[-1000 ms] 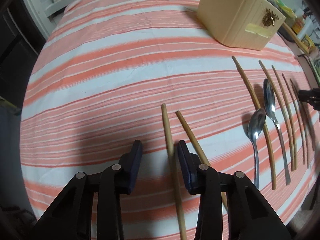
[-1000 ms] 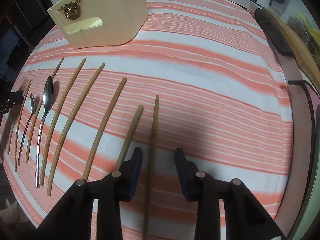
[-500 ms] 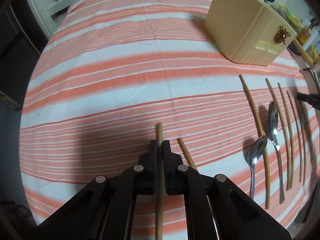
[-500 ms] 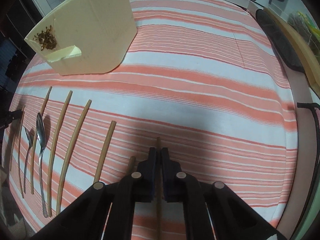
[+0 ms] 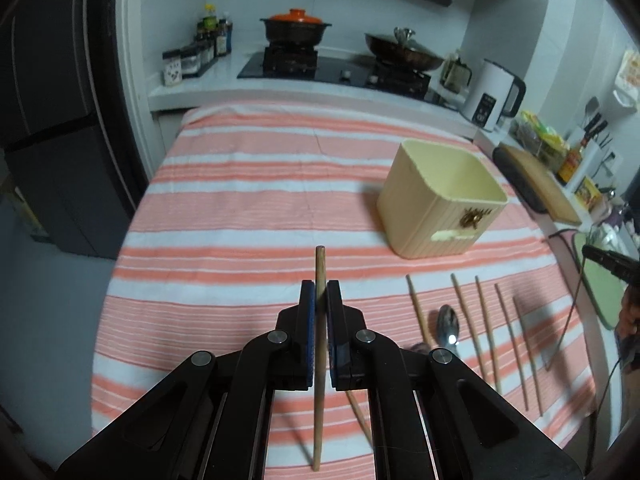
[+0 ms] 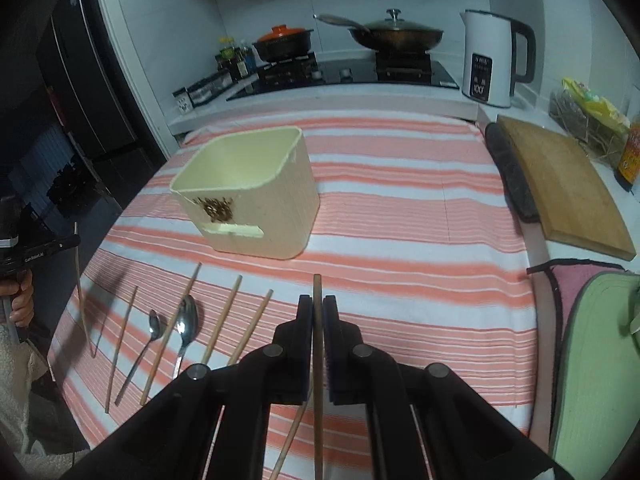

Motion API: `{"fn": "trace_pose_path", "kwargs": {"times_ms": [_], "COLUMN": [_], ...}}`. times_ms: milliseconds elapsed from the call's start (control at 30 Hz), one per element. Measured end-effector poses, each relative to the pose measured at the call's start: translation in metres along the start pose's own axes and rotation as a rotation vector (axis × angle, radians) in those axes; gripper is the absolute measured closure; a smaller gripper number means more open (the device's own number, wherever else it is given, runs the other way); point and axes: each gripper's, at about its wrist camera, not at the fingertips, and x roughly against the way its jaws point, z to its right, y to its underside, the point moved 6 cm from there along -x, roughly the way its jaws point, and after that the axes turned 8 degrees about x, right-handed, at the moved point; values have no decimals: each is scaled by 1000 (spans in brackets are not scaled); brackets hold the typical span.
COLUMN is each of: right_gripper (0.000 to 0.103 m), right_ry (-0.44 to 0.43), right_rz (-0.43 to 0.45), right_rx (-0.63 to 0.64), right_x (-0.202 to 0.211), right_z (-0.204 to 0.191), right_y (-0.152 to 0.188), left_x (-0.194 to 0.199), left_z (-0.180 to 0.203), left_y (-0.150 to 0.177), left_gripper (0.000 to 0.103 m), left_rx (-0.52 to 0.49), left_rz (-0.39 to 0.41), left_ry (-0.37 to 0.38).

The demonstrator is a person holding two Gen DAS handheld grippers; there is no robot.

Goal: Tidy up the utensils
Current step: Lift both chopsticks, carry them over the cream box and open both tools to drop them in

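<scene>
My left gripper (image 5: 320, 292) is shut on a wooden chopstick (image 5: 319, 268) and holds it above the striped tablecloth (image 5: 240, 216). My right gripper (image 6: 318, 306) is shut on another wooden chopstick (image 6: 317, 292), also lifted off the cloth. A cream square utensil holder (image 5: 442, 200) stands open-topped ahead; it also shows in the right wrist view (image 6: 250, 192). Several chopsticks (image 5: 486, 320) and two spoons (image 6: 186, 320) lie in a row on the cloth between the grippers.
A wooden cutting board (image 6: 564, 184) lies at the table's right edge, a white kettle (image 6: 494, 58) behind it. A stove with an orange-lidded pot (image 5: 296, 28) and a pan (image 6: 396, 34) stands beyond the table. A dark fridge (image 5: 52, 100) is at the left.
Both grippers closed on a chopstick each, then lifted them off the cloth and tilted up, so the views now look across the table to the kitchen.
</scene>
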Motion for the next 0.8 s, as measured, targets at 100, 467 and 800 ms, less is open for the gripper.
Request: {"fn": "trace_pose_path", "kwargs": {"times_ms": [100,467,800], "right_gripper": [98,98,98], "right_ry": [0,6,48], "right_rz": [63,253,392], "right_rx": [6,48,115], "right_x": [29,77,89], "right_z": [-2,-26,-55], "right_y": [-10,-88,-186], "left_x": [21,80,62], "left_z": [8,81,133], "left_y": [-14,-93,-179], "left_gripper": [100,100,100], "left_rx": [24,10,110], "left_rz": [43,230,380], "left_ry": [45,147,180]}}
